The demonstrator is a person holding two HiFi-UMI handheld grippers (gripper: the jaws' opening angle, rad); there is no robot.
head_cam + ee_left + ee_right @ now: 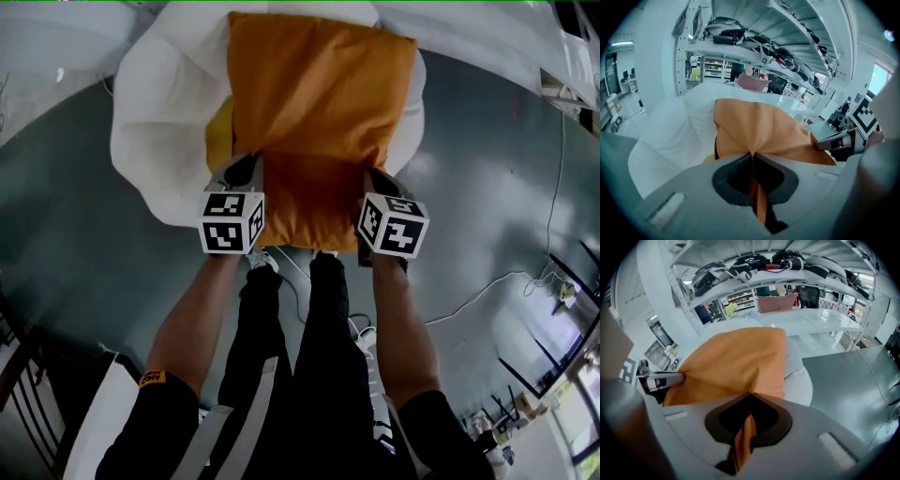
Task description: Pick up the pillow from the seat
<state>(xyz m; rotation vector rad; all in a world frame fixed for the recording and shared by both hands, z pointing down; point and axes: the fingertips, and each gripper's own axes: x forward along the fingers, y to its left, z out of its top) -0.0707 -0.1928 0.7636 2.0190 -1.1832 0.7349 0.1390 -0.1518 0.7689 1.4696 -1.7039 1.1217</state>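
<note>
An orange pillow (pixel 319 103) lies on a white rounded seat (pixel 164 122), its near edge hanging toward me. My left gripper (pixel 246 169) is shut on the pillow's near left corner, and orange cloth is pinched between its jaws in the left gripper view (pixel 752 154). At the near right corner my right gripper (pixel 373 178) is shut on the cloth too, with a fold of the pillow (pixel 740 362) drawn between its jaws (pixel 751 393). The seat (pixel 670 136) shows white around the pillow (pixel 759 129) in the left gripper view.
The grey floor (pixel 487 187) surrounds the seat, and a white cable (pixel 487 286) trails across it at right. White shelving with dark gear (pixel 759 42) stands behind the seat, beside a white table (pixel 811 317). My legs (pixel 300 356) stand just in front of the seat.
</note>
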